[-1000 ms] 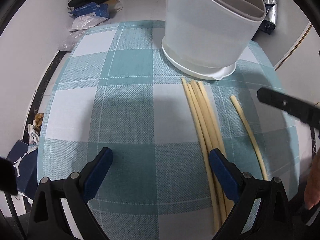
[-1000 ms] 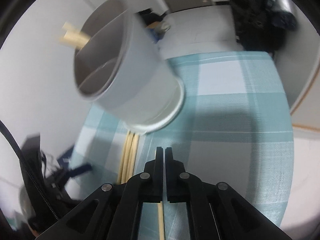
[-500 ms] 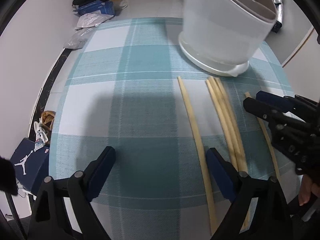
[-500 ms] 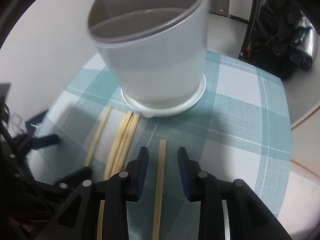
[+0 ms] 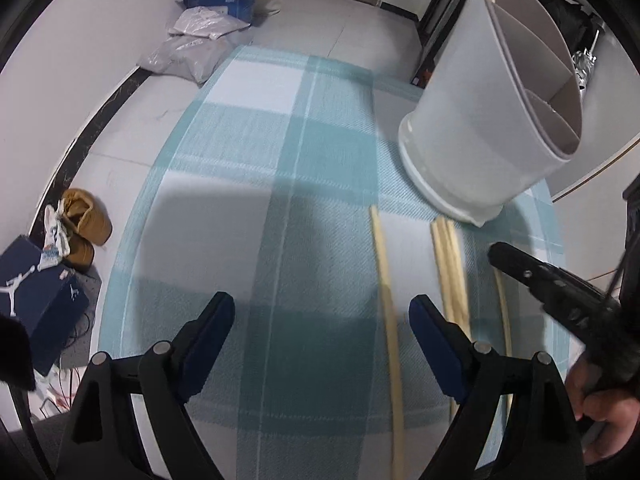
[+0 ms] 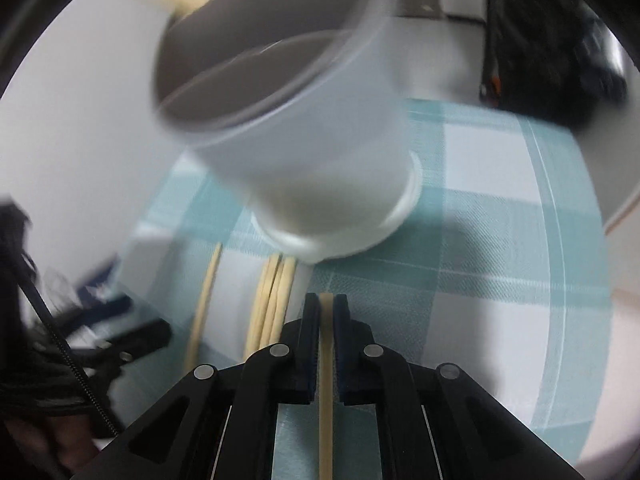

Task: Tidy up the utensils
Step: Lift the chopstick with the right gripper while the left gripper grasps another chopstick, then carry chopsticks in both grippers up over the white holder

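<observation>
Pinching 1 chopstick lengthwise in my right gripper for the divided holder, my left gripper gapes wide, empty.

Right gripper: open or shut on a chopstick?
Shut: the right gripper has both pads against a single chopstick running between them.

left claw spread wide, right claw nearly closed

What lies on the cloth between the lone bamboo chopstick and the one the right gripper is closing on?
A tight bundle of bamboo chopsticks, seen in the right wrist view, left of the right gripper.
</observation>
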### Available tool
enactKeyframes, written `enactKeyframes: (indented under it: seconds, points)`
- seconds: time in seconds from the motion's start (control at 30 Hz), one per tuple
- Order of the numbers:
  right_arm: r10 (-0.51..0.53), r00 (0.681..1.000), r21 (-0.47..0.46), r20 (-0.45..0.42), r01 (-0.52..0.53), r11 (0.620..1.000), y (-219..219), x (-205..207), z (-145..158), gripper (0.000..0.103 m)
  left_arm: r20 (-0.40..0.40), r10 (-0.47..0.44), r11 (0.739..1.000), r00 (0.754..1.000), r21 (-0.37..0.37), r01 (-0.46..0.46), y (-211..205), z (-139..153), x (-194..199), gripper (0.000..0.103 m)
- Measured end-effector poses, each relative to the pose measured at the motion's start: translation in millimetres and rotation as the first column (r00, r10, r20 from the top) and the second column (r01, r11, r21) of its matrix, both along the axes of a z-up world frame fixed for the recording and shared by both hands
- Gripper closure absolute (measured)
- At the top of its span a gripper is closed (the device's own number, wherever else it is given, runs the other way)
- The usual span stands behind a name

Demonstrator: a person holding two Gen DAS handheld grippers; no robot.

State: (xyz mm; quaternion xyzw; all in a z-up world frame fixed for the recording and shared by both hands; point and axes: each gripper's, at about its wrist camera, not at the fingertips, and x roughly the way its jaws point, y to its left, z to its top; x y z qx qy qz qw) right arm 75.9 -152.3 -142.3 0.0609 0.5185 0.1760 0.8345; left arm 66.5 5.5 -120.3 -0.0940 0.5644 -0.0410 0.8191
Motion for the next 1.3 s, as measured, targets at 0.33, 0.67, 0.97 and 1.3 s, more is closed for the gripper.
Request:
enactKeyframes:
  seconds: [0.33, 0.67, 0.97, 1.3]
  points:
    - [-0.135, 0.987, 0.356, -0.091, 0.158, 0.921, -64, 9, 6, 0.097, 0.008, -0.031, 0.993, 0.999, 0.11, 0.03, -26, -11, 27, 0.041]
    - [-0.154, 0.988, 0.388, -0.017, 0.149, 0.91, -73, 11, 20, 0.097, 0.028, -0.026, 0.995, 0.999, 0.095, 0.023, -24, -8, 36, 0.101]
    - [-0.123, 0.984, 0.341, 0.131, 0.072, 0.937, -59, -10, 46, 0.097, 0.244, 0.04, 0.999, 0.969, -0.012, -0.039, -8, 43, 9, 0.102]
    - [-0.098, 0.945, 0.295, 0.312, 0.002, 0.956, -48, -43, 79, 0.097, 0.464, 0.024, 0.999, 0.886, -0.05, 0.0, -5, 105, -31, 0.102]
